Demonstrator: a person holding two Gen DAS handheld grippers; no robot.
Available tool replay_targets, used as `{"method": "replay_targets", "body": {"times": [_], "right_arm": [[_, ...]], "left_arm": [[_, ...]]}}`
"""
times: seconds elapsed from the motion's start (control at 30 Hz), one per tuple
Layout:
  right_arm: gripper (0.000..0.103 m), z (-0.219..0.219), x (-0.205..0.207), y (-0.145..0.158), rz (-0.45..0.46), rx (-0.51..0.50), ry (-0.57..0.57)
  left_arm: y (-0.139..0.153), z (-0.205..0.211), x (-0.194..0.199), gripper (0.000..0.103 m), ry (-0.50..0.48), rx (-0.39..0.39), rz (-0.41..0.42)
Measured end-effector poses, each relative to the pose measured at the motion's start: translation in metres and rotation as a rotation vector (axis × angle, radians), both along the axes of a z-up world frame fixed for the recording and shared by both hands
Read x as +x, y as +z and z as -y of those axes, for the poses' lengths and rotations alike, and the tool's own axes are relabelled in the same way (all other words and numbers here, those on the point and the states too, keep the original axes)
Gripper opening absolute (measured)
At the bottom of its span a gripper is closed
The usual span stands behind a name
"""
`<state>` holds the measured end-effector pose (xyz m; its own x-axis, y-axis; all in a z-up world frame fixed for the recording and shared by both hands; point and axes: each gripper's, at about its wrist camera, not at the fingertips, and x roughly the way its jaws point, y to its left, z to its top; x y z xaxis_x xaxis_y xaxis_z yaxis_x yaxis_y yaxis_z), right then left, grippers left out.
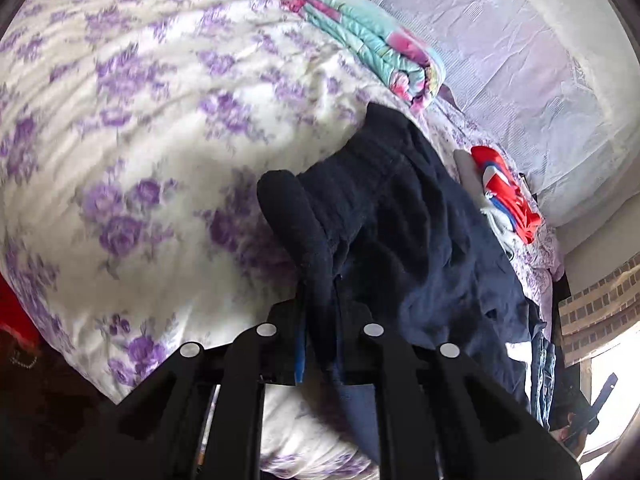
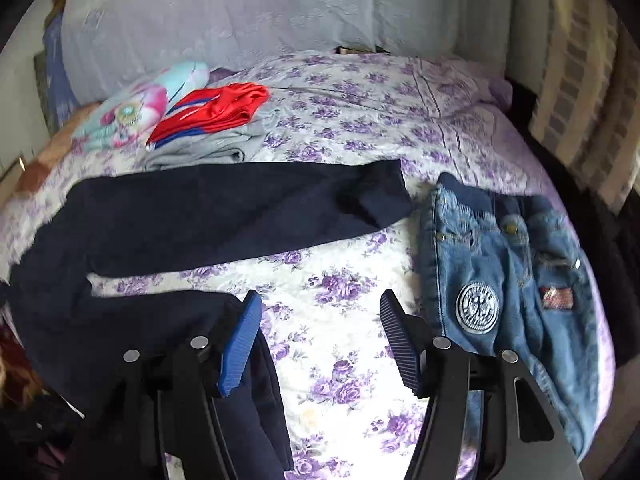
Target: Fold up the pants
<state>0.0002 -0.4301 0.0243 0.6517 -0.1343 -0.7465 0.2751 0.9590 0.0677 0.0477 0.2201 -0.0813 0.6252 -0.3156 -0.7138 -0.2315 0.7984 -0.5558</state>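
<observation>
Pants (image 2: 224, 208), dark navy, lie spread across the bed (image 2: 352, 280), which carries a white sheet with purple flowers; one leg stretches toward the jeans (image 2: 500, 280), the other lies nearer the right gripper (image 2: 320, 340). The jeans, blue denim with a round white patch, rest on the bed just beside that leg's end. A red garment (image 2: 216, 114) sits on folded grey cloth (image 2: 208, 148) behind the pants. The left gripper (image 1: 322, 320) is clamped on a bunched fold of the pants (image 1: 400, 220). The right gripper's jaws stand wide apart, holding nothing.
</observation>
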Motion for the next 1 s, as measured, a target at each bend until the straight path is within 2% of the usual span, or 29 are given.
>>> {"method": "replay_targets", "body": {"times": [0.17,0.3,0.43,0.47,0.57,0.67,0.7,0.77,0.8,0.83,0.87,0.9,1.0], "right_arm": [[0.069,0.002,-0.082,-0.033,0.021,0.271,0.013],[0.069,-0.024,-0.134,-0.053,0.083,0.530,0.076],[0.069,-0.034,-0.130,-0.085,0.141,0.865,0.070],[0.069,-0.036,-0.125,-0.091,0.154,0.909,0.048],[0.069,-0.030,-0.110,-0.109,0.214,0.959,-0.058],[0.064,-0.024,-0.093,-0.110,0.269,0.937,-0.119],[0.059,-0.023,-0.087,-0.109,0.269,0.915,-0.140],[0.041,-0.023,-0.077,-0.110,0.234,0.852,-0.232],[0.015,-0.023,-0.077,-0.112,0.210,0.804,-0.314],[0.006,-0.025,-0.081,-0.111,0.225,0.759,-0.352],[0.006,-0.030,-0.084,-0.103,0.256,0.690,-0.356],[0.005,-0.038,-0.085,-0.088,0.278,0.578,-0.350],[0.004,-0.068,-0.084,-0.016,0.436,0.302,-0.204]], "left_arm": [[-0.001,0.000,0.004,0.011,-0.018,-0.015,0.002],[0.007,0.012,0.008,0.011,-0.036,0.047,0.012],[0.010,0.020,0.013,0.015,-0.047,0.058,0.012],[0.010,0.019,0.013,0.015,-0.044,0.048,0.015],[0.009,0.018,0.012,0.016,-0.041,0.036,0.018],[0.007,0.017,0.011,0.016,-0.043,0.036,0.012],[0.006,0.016,0.010,0.016,-0.044,0.037,0.009],[0.004,0.015,0.010,0.016,-0.041,0.030,0.004],[0.002,0.014,0.010,0.016,-0.039,0.021,0.002],[0.001,0.014,0.011,0.016,-0.038,0.012,0.002],[0.000,0.014,0.011,0.016,-0.041,0.005,0.002],[-0.001,0.015,0.011,0.016,-0.042,0.004,0.002],[-0.002,0.018,0.012,0.017,-0.045,0.006,-0.003]]}}
